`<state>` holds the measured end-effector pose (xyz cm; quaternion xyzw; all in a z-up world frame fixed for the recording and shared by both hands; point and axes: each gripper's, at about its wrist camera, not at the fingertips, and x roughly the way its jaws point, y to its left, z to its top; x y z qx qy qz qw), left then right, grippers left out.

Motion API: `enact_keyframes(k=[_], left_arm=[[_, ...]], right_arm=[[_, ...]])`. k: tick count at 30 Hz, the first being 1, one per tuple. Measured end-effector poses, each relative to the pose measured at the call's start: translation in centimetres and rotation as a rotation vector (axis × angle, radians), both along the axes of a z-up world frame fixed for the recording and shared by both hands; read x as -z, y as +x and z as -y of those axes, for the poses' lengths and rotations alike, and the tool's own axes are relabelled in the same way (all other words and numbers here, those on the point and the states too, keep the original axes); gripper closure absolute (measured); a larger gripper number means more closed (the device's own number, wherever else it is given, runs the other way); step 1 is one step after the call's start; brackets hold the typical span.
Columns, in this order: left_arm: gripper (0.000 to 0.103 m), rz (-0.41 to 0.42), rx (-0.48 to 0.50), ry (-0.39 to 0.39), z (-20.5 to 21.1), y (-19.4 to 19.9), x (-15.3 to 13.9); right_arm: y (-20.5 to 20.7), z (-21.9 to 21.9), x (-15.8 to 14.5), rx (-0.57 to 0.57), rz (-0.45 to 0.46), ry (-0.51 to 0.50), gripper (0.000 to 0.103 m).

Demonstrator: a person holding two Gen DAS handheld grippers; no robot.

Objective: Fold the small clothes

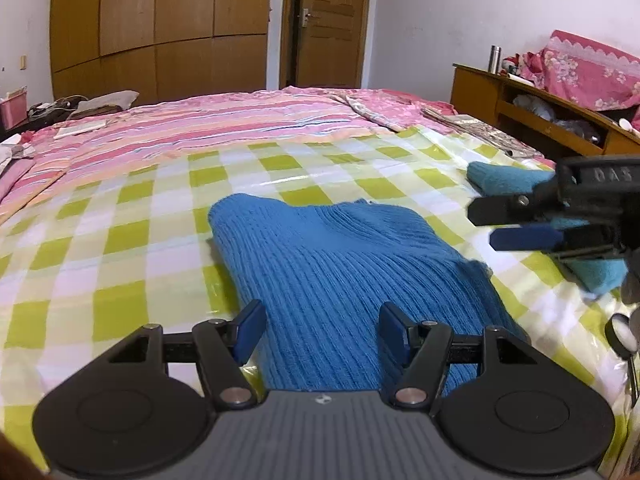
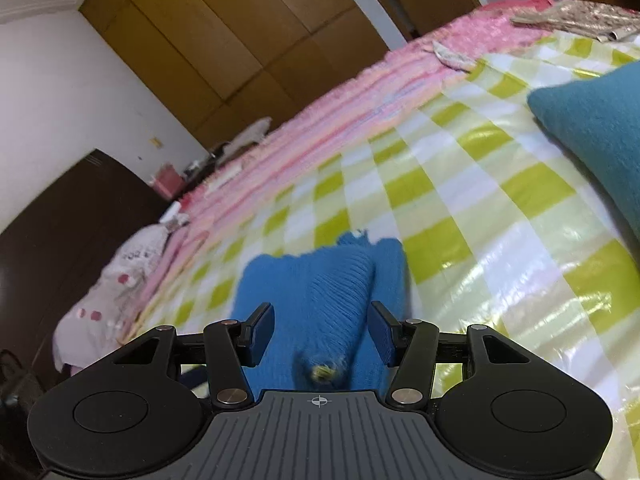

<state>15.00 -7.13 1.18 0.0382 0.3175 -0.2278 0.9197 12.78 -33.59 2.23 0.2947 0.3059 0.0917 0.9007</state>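
Note:
A blue ribbed knit garment (image 1: 336,256) lies folded on the green-checked plastic sheet (image 1: 120,240) that covers the bed. My left gripper (image 1: 323,334) hovers over the garment's near end, jaws open, with the knit showing below and between the blue pads (image 1: 250,330) but not pinched. My right gripper (image 1: 486,226) comes in from the right edge of the left wrist view, pointing left, with nothing between its fingers. In the right wrist view the right gripper (image 2: 322,332) is open above a raised fold of the blue garment (image 2: 332,292), and the pads (image 2: 382,332) stand clear of it.
A teal folded garment (image 1: 504,182) lies on the sheet to the right (image 2: 592,128). A pink striped quilt (image 1: 200,124) covers the far half of the bed. A wooden headboard shelf (image 1: 532,108) stands at the right, with a wardrobe (image 1: 160,28) and a door (image 1: 328,24) behind.

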Motion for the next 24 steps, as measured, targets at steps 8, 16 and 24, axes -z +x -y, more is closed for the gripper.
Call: enact_keyframes(k=[8,16,24], left_arm=[[0.035,-0.001,-0.004,0.008,0.1,0.1,0.8],[0.035,0.009,-0.008,0.03,0.5,0.1,0.6],[0.035,0.029,-0.009,0.078,1.2,-0.2,0.3]], right_arm=[[5.8,-1.7,3.7,-0.035,-0.128,-0.012,0.055],[6.2,-1.4,3.6,-0.071,-0.049,0.052,0.092],[6.7,-2.2,3.9,-0.079,-0.068,0.025,0.076]])
